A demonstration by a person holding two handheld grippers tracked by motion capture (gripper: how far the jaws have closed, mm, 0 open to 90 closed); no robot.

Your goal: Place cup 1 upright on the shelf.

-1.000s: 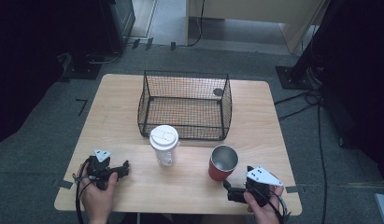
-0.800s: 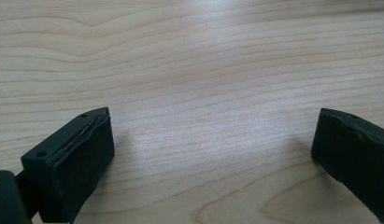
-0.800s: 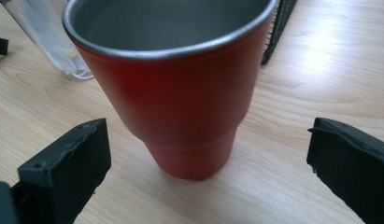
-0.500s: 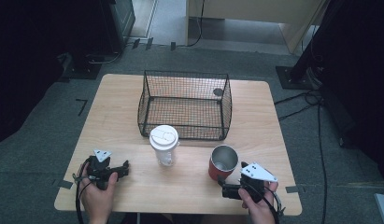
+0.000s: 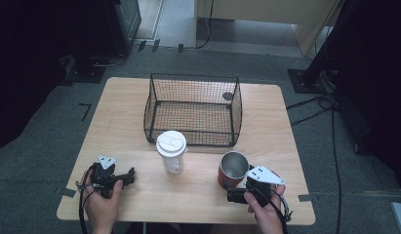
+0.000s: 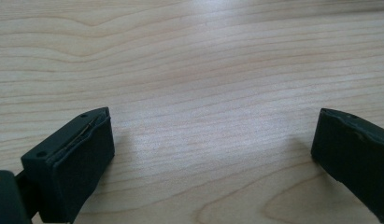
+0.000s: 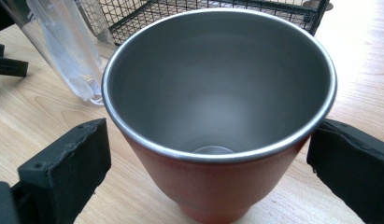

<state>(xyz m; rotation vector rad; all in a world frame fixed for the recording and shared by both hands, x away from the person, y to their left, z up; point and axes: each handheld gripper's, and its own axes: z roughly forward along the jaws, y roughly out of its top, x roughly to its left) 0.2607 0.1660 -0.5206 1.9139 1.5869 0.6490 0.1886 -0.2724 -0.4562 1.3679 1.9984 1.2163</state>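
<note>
The red metal cup with a bare steel inside (image 7: 217, 116) stands upright on the pale wooden bench (image 5: 198, 195), at about five o'clock from the bench's middle, near the front edge. Its rim is a bright silver ring, its wall tapers down to a narrower foot, and it holds nothing. The right tongs (image 5: 236, 196) sit just at the cup's five o'clock side; in the right gripper view the two black jaws stand wide apart, one at each flank of the cup, with a gap showing between each pad and the red wall, so they grip nothing.

The left tongs (image 6: 213, 154) lie low over bare wood at about eight o'clock on the bench, jaws spread wide and holding nothing; a person's hand (image 5: 101, 204) grips them from the front edge.

At ten o'clock from the cup, near it but apart, stands a clear plastic tumbler with a white lid (image 5: 171, 151), upright, about the bench's middle. Behind both, toward twelve o'clock, a black wire mesh basket (image 5: 193, 109) sits on the far half of the bench; a small dark round thing (image 5: 228, 96) shows at its far right corner, too small to make out.

The bench has rounded corners and plain grain. Grey carpet (image 5: 51, 131) surrounds it, with black cables (image 5: 330, 105) trailing at three o'clock and dark stands farther back.
</note>
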